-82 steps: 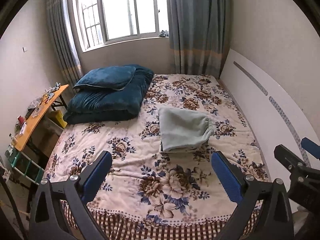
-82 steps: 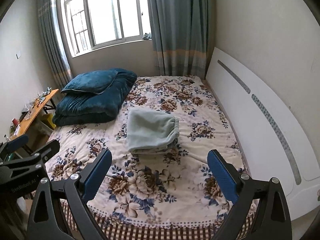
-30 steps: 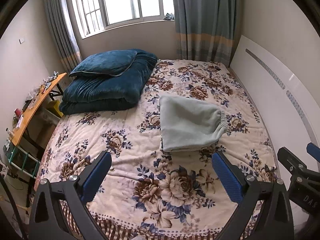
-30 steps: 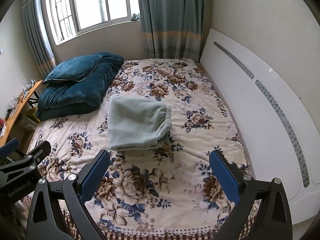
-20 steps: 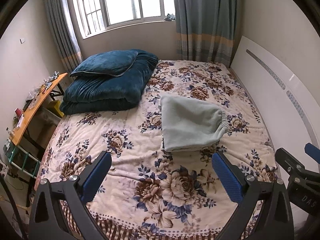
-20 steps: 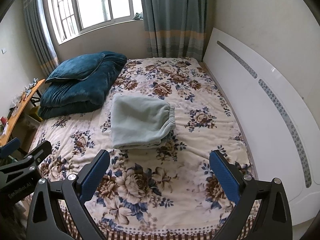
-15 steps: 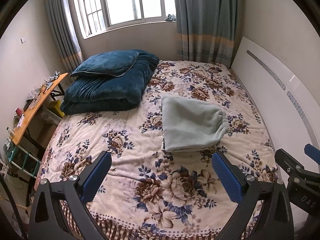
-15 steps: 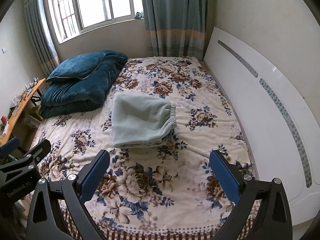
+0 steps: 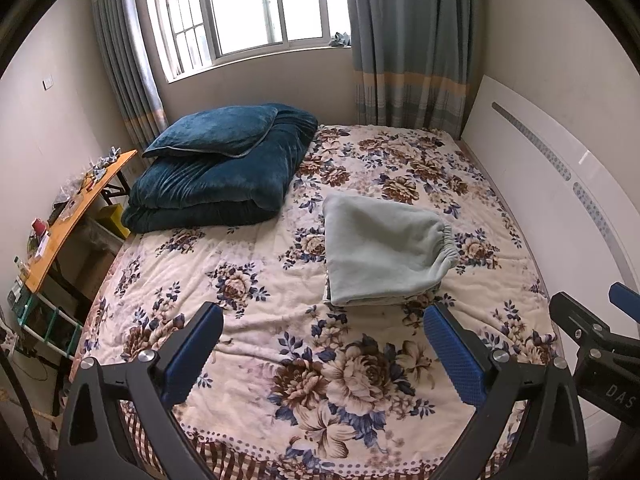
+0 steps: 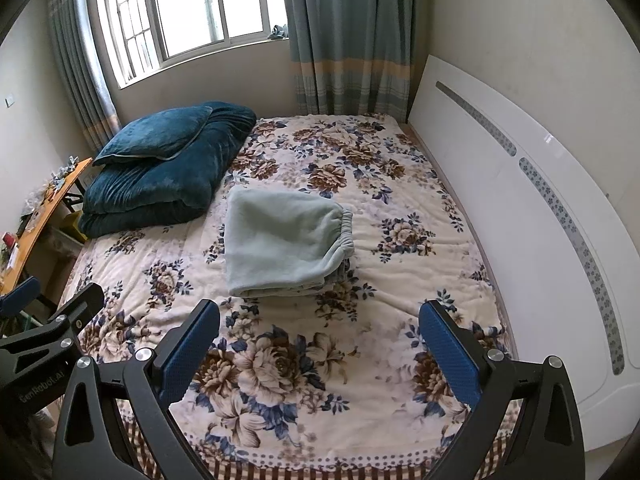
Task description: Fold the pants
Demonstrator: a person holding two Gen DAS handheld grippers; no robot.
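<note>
Daylight is pouring through a barred window (image 9: 248, 8) in the far wall, washing out the panes. Grey-blue curtains (image 9: 408, 40) with a pale band near the hem are hanging at both sides of it. A bed is filling most of the room, its cream floral cover (image 9: 248, 264) lying flat and ending in a checked border at the near edge. A folded dark teal quilt (image 9: 224, 176) is sitting at the far left corner of the bed with a matching pillow (image 9: 212, 132) resting on top. A white headboard (image 9: 560, 184) is running along the bed's right edge against a plain beige wall. A cluttered wooden side table (image 9: 76, 208) is standing beside the left edge.
</note>
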